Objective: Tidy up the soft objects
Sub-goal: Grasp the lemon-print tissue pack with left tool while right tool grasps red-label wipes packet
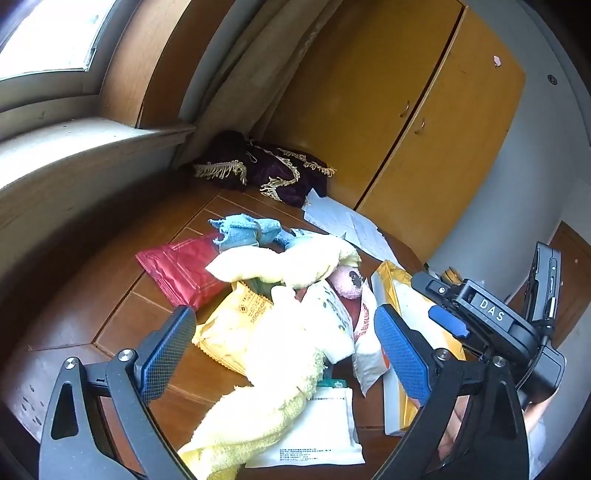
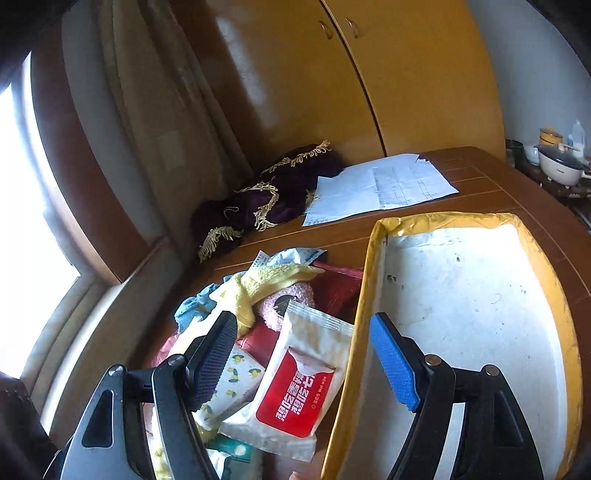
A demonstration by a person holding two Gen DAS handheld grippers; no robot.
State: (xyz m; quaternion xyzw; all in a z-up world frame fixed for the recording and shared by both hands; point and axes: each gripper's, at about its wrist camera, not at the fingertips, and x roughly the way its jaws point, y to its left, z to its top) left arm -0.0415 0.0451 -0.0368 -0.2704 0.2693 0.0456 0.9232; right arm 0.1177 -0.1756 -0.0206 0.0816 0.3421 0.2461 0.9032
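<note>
Yellow towel (image 1: 266, 398) nearest, under my left gripper (image 1: 284, 354), fingers apart, empty. Right gripper (image 2: 306, 362) likewise spread over wet-wipe pack (image 2: 299, 384). Pinch towel mid-bunch, lift clear, into tray (image 2: 373, 258).

brown wooden table (image 2: 480, 177) carries papers (image 2: 380, 188), purple fringed cloth (image 2: 280, 192), yellow-rimmed tray (image 2: 373, 258).

1. A room in a home: a tall yellow-brown wardrobe (image 1: 399, 110) with two small curved door handles fills the far wall.
2. On the left, a window (image 1: 48, 33) with a pale curtain (image 1: 251, 74) beside it.
3. A brown wooden table (image 2: 476, 173) carries household clutter.
4. At the far right, a small white cooker pot (image 2: 559, 162) and crockery stand on a side surface.
</note>
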